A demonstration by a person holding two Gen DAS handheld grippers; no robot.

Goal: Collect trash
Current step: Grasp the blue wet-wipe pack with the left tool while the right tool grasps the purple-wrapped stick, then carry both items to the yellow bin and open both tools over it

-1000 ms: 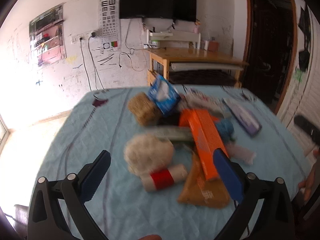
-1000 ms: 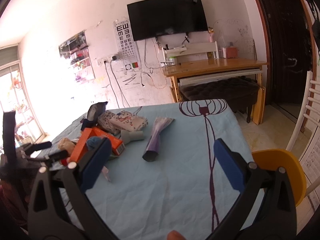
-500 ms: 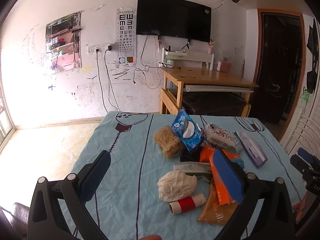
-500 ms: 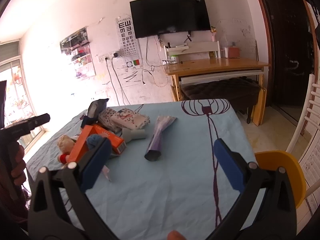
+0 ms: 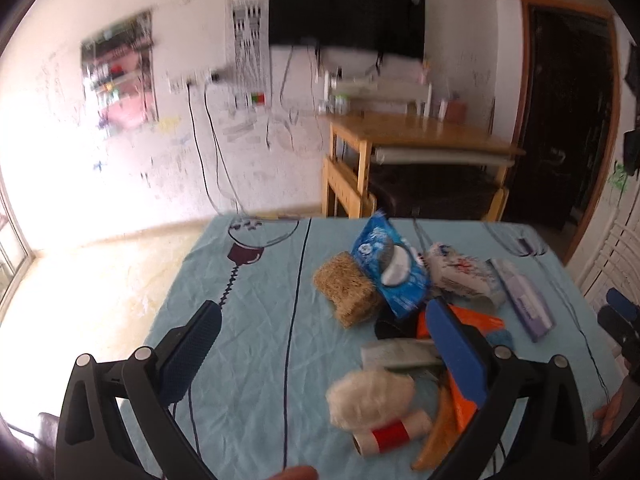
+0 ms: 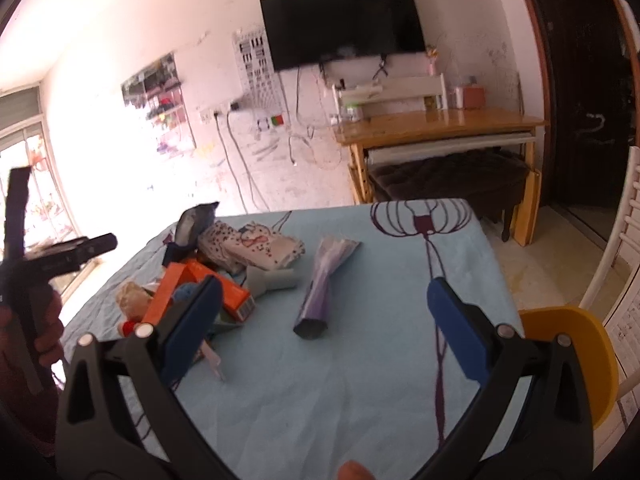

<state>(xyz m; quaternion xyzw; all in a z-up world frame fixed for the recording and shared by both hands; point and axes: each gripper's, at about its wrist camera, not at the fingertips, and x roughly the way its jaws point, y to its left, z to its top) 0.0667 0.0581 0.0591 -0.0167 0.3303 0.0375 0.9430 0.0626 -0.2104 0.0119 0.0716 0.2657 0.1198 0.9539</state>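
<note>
Tilting down toward the trash pile (image 5: 404,320) on the desk (image 5: 248,320) since half a second ago, left gripper (image 5: 324,356) wide, empty; right gripper (image 6: 324,328) wide, empty, unmoved. Nothing collected yet.

The left wrist view is smeared, so the eye chart (image 5: 247,46) on the far wall cannot be read. The right pad of the left tongs (image 5: 322,354) hides the middle of the orange box (image 5: 478,322). The brown wrapper (image 5: 434,436) is partly under that box and blurred. In the right wrist view, the left pad of the right tongs (image 6: 324,326) covers part of the trash pile, and the yellow chair (image 6: 576,344) is half hidden behind the right arm of the tongs.
</note>
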